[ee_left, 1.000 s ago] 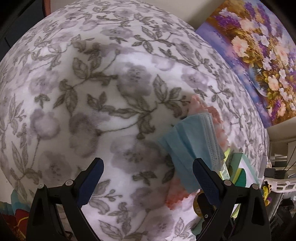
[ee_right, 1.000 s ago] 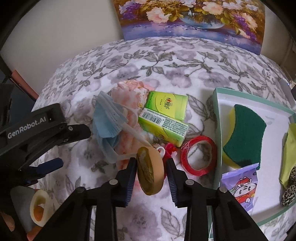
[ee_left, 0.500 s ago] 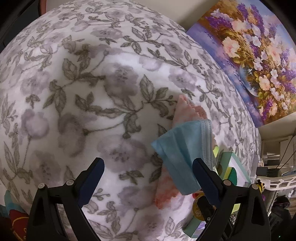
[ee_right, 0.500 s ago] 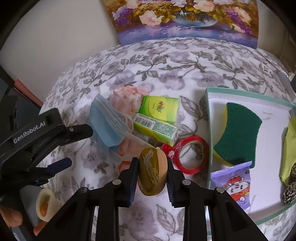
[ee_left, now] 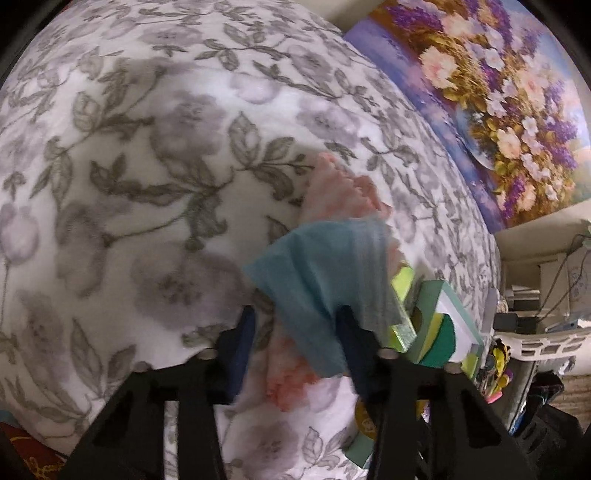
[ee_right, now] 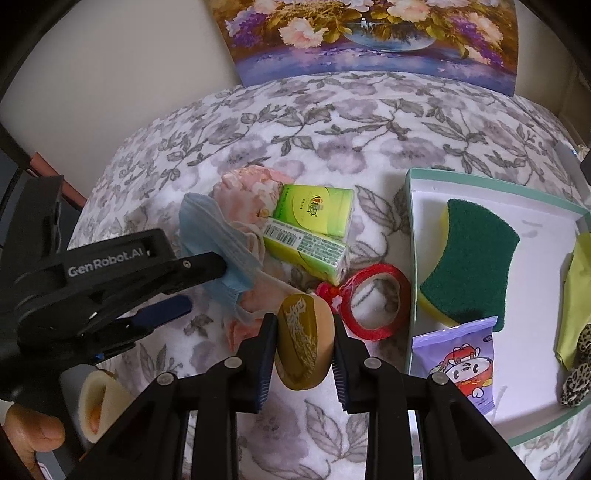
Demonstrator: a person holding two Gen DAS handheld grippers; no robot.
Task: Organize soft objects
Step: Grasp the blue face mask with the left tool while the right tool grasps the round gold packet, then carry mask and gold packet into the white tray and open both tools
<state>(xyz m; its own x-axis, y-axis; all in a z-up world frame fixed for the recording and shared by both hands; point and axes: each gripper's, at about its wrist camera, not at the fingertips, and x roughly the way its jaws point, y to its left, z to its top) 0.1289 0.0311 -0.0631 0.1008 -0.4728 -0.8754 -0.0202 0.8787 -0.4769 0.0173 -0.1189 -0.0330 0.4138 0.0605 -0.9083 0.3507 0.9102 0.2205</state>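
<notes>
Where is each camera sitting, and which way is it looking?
Left wrist: sits on the left claw, low over the flowery blanket, looking along its two fingers at the blue face mask.
Right wrist: sits on the right claw, looking down past the squishy bun it grips, toward the tray; the left claw and a thumb show.
Both see the mask, pink cloth, tray and flower painting.
</notes>
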